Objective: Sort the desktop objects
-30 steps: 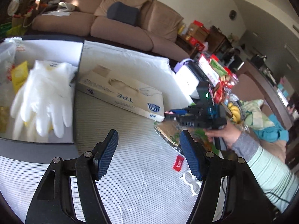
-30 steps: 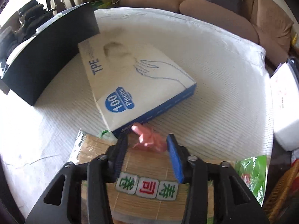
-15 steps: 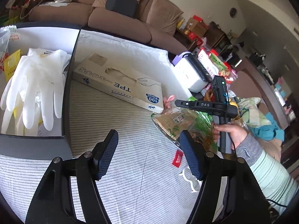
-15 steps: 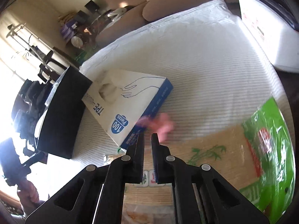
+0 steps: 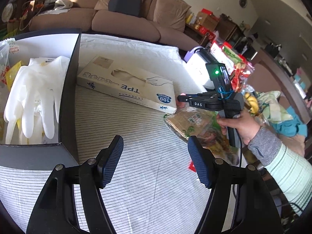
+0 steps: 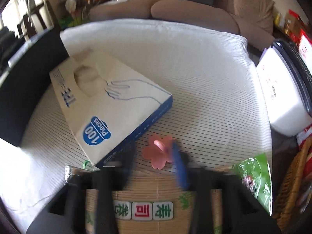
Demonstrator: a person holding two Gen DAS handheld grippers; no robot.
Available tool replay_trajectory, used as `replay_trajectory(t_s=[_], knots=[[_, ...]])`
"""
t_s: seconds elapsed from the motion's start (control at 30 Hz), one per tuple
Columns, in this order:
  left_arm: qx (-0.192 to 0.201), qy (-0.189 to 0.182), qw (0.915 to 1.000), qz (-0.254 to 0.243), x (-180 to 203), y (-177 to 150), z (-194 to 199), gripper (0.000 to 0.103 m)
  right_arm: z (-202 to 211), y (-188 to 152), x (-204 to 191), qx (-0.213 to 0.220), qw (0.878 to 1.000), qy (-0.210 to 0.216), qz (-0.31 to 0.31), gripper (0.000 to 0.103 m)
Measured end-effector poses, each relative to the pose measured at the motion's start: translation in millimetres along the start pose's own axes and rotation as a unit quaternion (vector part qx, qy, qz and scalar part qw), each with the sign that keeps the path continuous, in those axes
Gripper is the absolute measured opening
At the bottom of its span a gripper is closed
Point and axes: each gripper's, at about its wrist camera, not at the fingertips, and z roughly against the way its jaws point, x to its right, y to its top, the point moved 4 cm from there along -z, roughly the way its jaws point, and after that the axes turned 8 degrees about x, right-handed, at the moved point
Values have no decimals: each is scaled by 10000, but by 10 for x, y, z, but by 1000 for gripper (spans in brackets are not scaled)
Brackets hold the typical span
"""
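Two hand-held grippers: my left [image 5: 155, 139] gapes empty above the striped worktop [image 5: 136, 117]; my right [image 6: 154, 148], jaws just opening, straddles a pink flower-shaped plastic piece [image 6: 156, 156].

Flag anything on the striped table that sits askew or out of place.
The flat white TPE glove box lies skewed, one corner overlapping the bamboo sushi mat packet. A pink flower-shaped plastic piece lies loose beside them.

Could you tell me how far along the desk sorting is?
Done: white gloves lie in the black box. In hand: nothing gripped; the right gripper jaws, just opening, straddle the pink flower. Remaining: glove carton, bamboo mat pack; left gripper open, empty.
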Motion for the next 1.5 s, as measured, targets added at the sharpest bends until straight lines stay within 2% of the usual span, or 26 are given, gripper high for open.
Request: replay_trajectory(t_s=[0.17, 0.33, 0.47, 0.57, 0.7, 0.73, 0.83, 1.0, 1.1, 1.13, 1.17, 1.2, 1.27, 1.33, 1.37, 1.43, 1.5], knots=[[-24, 55, 10000, 70, -70, 11, 13, 66, 79, -24, 19, 270, 9993, -83, -230, 7], [6, 40, 9999, 105, -108, 38, 36, 66, 454, 107, 57, 673, 9941, 372, -765, 7], [63, -13, 9998, 191, -144, 71, 101, 66, 844, 256, -67, 922, 9881, 858, -885, 7], [128, -27, 9996, 230, -164, 72, 174, 66, 1039, 350, -134, 950, 9901, 743, -720, 7], [110, -32, 9996, 272, -183, 40, 228, 66, 903, 316, -18, 793, 9903, 342, -1086, 12], [96, -22, 9996, 261, -181, 32, 235, 66, 814, 263, 2, 741, 9898, 244, -1193, 19], [83, -10, 9997, 228, -183, 26, 258, 66, 518, 84, 19, 534, 9897, -32, -1329, 26], [66, -88, 9996, 274, -220, 53, 255, 66, 199, -22, -12, 316, 9922, -91, -1205, 26], [41, -128, 9994, 320, -229, 65, 218, 66, 121, -32, -41, 252, 9945, -53, -1013, 10], [34, -140, 9994, 327, -225, 67, 207, 66, 108, -42, -11, 260, 9928, 55, -1165, 9], [26, -157, 9993, 339, -221, 67, 193, 66, 103, -57, 51, 281, 9877, 277, -1514, 9], [18, -178, 9992, 353, -216, 62, 184, 66, 92, -88, 137, 289, 9775, 564, -2013, 9], [-14, -229, 9990, 374, -200, 44, 165, 66, 69, -214, 351, 345, 9411, 1134, -3166, 9], [-40, -236, 9990, 369, -190, 20, 151, 66, 84, -348, 518, 479, 8990, 1621, -4041, 9], [-54, -236, 9991, 350, -179, 9, 146, 66, 112, -399, 568, 571, 8818, 1815, -4315, 9], [-73, -234, 9992, 323, -156, -4, 134, 66, 196, -461, 602, 703, 8635, 2076, -4543, 9], [-83, -241, 9992, 301, -128, -15, 129, 66, 295, -514, 582, 754, 8507, 2293, -4670, 9]])
